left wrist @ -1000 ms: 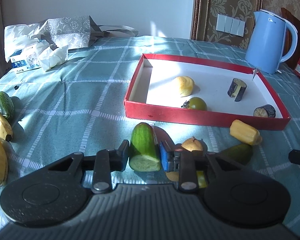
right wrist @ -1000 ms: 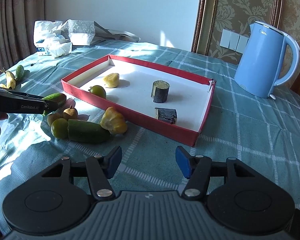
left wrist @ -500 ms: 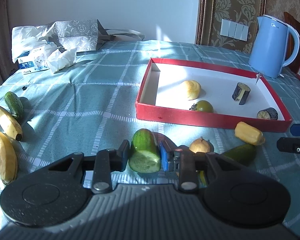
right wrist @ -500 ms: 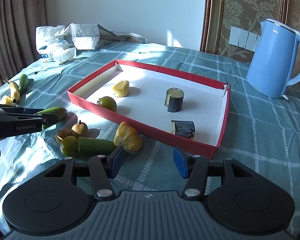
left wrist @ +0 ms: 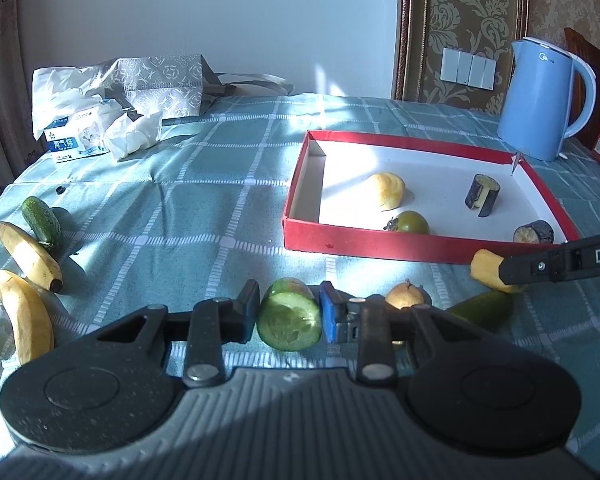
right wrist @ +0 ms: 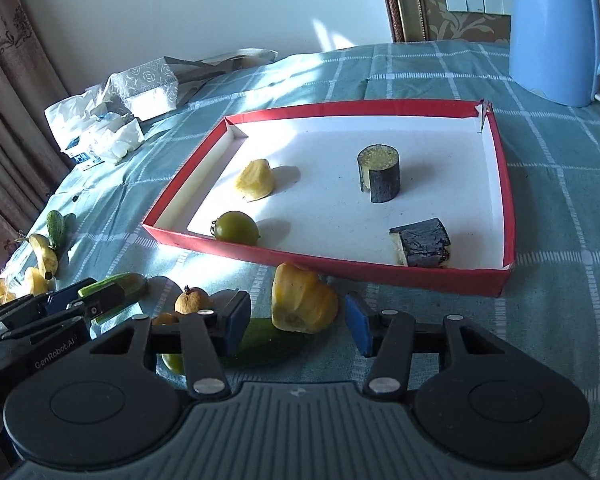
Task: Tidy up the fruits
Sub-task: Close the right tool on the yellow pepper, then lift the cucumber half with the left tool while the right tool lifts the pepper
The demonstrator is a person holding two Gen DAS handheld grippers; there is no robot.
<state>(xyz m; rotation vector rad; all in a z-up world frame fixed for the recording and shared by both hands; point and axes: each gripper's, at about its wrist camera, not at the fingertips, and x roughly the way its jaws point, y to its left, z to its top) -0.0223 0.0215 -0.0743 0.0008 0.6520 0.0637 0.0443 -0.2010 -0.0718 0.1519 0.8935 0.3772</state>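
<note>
right gripper reaches the yellow fruit

since the earlier frame the right gripper (right wrist: 296, 326) has slid in around the yellow fruit (right wrist: 302, 304) at lower centre, below the red tray (right wrist: 508, 216); its jaws are closing, pads not yet pressing. the left gripper (left wrist: 289, 316) stays clenched on the cut cucumber (left wrist: 289, 320), bottom centre.

Hard sunlight falls in patches across the tabletop (left wrist: 172, 216) and glares off the white floor of the red tray (right wrist: 496, 216), where it nearly washes out. Things in the tray throw short, crisp shadows to their right. The near foreground lies in cool bluish shade. Both views are sharp, and fisheye distortion bows the wall (left wrist: 220, 20) and curtain (right wrist: 16, 92) at the edges.
</note>
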